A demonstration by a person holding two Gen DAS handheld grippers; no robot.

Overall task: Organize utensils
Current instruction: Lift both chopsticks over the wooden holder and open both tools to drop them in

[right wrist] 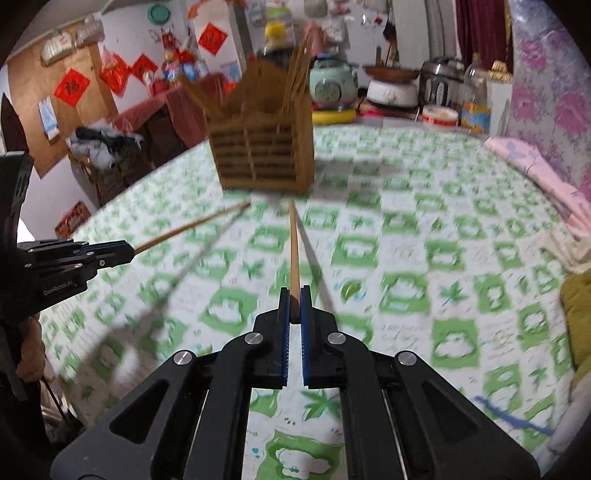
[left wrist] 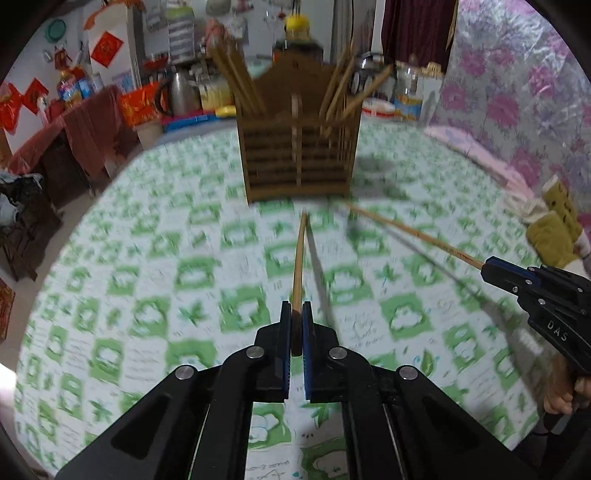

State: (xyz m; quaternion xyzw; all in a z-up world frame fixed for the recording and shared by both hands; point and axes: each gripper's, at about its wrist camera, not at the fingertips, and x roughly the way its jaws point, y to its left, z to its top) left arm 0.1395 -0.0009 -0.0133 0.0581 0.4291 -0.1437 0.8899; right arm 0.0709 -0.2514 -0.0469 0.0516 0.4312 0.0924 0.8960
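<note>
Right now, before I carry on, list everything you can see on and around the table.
Chopstick in left gripper: one, light wood, tip toward the holder.
Chopstick in right gripper: one, light wood, tip toward the holder.
Chopstick holder: one, brown slatted wood, two compartments, on the table ahead.
Chopsticks in holder: several, light wood, leaning in both compartments; blur prevents a count.
Tablecloth: one, white with green pattern, covering the table.
Bottle: one, dark with yellow cap, behind the holder.
Kettle: one, metal, on the counter beyond the table's left.
Left gripper: one, black with blue pads, shut on its chopstick.
Right gripper: one, black with blue pads, shut on its chopstick.
</note>
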